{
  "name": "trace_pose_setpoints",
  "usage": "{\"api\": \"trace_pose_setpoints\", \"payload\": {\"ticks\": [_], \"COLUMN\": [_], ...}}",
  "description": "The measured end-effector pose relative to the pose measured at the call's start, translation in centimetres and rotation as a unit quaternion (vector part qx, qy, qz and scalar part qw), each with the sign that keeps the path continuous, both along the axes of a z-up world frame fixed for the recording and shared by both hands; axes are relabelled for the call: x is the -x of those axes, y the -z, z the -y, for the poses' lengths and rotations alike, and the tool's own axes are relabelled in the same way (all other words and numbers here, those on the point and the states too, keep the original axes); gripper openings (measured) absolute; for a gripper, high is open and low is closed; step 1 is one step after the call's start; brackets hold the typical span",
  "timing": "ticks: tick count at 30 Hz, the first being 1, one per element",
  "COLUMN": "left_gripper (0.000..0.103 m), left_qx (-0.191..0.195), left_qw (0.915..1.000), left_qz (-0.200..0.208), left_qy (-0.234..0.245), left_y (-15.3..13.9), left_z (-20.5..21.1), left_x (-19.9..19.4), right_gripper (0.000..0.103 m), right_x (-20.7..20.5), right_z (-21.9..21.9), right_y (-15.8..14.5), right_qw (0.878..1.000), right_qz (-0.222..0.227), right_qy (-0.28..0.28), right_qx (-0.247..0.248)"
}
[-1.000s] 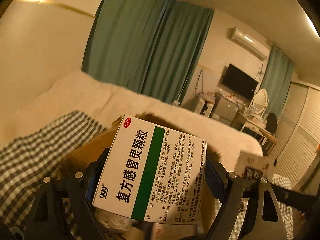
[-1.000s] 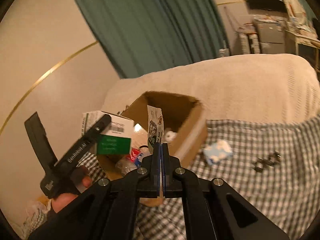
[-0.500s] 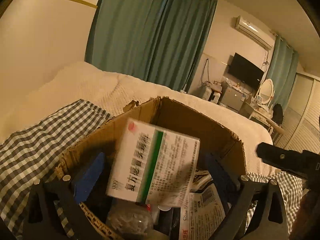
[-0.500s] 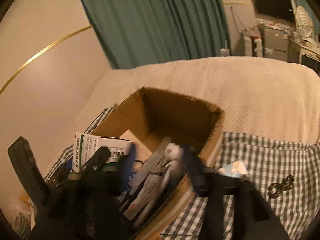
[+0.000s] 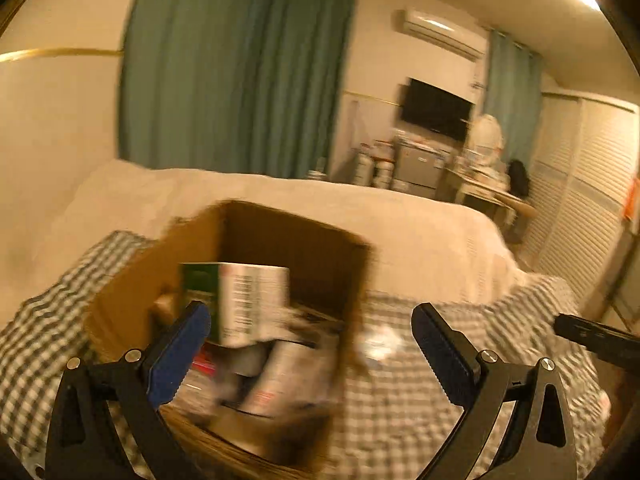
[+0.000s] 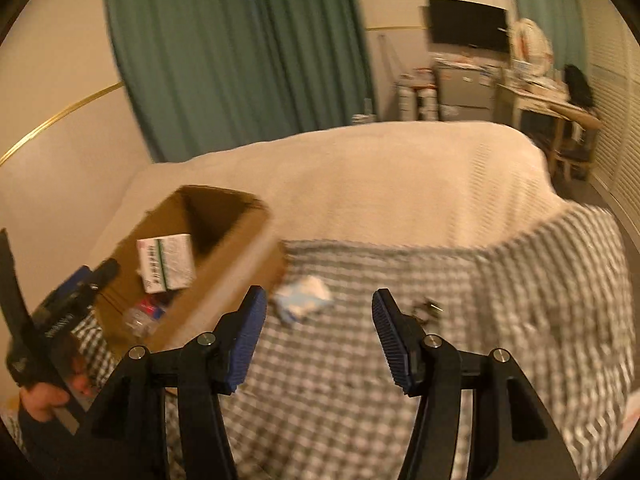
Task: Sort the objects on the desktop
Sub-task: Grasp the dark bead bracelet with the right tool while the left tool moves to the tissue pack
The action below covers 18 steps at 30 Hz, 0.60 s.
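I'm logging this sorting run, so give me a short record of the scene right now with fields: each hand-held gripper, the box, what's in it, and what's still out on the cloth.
left hand-held gripper: open, holding nothing, in front of the box
right hand-held gripper: open, holding nothing, over the checked cloth
cardboard box: open top, on the cloth
in the box: white and green medicine carton, plastic bottle, other blurred items
still on the cloth: white and blue crumpled packet, small dark metal item
image quality: motion blur in both views
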<state>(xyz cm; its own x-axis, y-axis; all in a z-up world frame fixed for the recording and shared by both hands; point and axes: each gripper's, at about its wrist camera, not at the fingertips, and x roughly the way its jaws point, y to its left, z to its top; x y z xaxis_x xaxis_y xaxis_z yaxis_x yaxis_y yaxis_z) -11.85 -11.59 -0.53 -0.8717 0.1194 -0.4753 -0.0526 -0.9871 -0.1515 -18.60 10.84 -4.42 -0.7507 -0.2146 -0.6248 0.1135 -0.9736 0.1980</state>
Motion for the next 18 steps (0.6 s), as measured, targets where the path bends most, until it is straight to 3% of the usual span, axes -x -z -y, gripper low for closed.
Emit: {"api": "trace_pose_setpoints", "payload": {"ticks": [8,14,18], "left_gripper": [0.103,0.103,0.103], "left_qx": [0.029,0.078,0.063], "left_qw": [0.9961,0.9914,0.9909], "left_qz": [0.041,0.084,0.114], "left_qy": [0.072,0.062,0.036], "left_y": [2.4,7.1,9.4], "left_z": [-9.1,-13.0,-13.2], "left_x": [-0.7,1.2,3.1], "right_gripper": [0.055,0.055,0.055], "right_x": [-2.0,-0.8,2.1], "right_z": [-5.6,-6.8,-6.7], "right_y": [1.3,4.5,7.0], "right_qw": [0.999,0.999,0.998], "right_qz": [0.005,0.03,0.06], "right_qy": [0.034,0.026,0.018], "right_qx": [0.011,0.003,-0.009]}}
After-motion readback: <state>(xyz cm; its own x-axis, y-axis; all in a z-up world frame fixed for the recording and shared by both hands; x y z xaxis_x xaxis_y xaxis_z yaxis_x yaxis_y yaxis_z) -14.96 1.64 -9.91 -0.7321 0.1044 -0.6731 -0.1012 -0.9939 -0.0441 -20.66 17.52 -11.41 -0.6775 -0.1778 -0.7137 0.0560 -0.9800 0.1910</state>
